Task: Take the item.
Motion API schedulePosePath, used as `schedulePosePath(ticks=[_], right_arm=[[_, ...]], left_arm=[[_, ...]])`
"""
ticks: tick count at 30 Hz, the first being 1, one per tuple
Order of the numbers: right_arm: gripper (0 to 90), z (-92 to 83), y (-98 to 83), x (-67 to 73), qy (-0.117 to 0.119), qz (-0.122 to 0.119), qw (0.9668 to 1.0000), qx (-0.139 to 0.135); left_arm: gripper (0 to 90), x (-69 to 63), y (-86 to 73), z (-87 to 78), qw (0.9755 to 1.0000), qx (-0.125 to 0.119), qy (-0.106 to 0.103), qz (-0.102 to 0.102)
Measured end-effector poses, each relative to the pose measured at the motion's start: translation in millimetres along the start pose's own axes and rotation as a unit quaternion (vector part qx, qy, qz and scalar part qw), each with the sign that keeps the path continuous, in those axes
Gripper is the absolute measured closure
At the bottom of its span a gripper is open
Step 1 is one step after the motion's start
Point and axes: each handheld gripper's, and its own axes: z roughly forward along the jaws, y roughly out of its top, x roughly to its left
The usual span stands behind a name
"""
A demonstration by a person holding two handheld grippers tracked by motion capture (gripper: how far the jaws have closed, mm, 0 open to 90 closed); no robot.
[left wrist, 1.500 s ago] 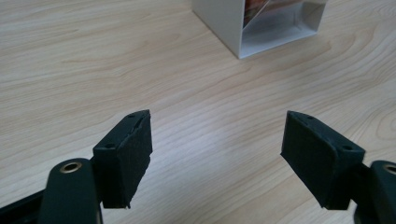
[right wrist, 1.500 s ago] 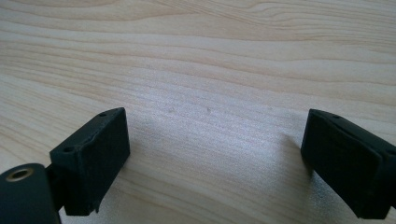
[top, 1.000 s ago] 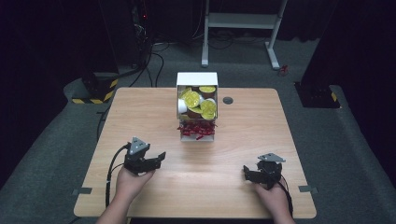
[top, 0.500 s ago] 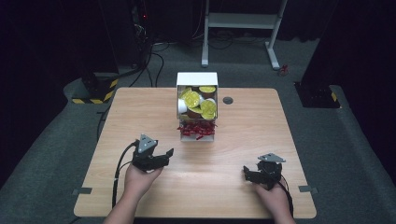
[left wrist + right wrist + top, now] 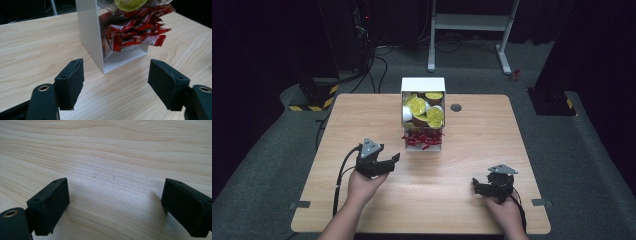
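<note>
Left tongs gaping empty, red packets in white dispenser just ahead, long axes crosswise; right tongs open, farther off.

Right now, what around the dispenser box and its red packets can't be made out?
- Print on the red packets: blurred in the left gripper view.
- White dispenser box: its top is cut off by that view's upper edge.
- Lids of the yellow cups: too small to read in the high view.
</note>
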Motion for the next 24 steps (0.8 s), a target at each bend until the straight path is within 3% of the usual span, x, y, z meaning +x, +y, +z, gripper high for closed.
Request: schedulePosePath(ticks=[8,18,24], right_arm=[[8.0,0.0,-0.1,0.4,-0.001,-0.002,1.0000,-0.001],[8.1,-0.5,-0.3,1.8,0.003,-0.001,1.0000,0.001],[8.1,-0.5,-0.3,1.8,0.003,-0.001,1.0000,0.001]], left_arm=[[29.5,3.2,1.6,3.7,1.0000,0.003,-0.002,0.008],[30.6,-11.0,12.5,11.6,0.9999,-0.011,-0.007,0.010],[32.4,-10.5,18.7,23.8,0.9999,-0.009,-0.003,0.015]])
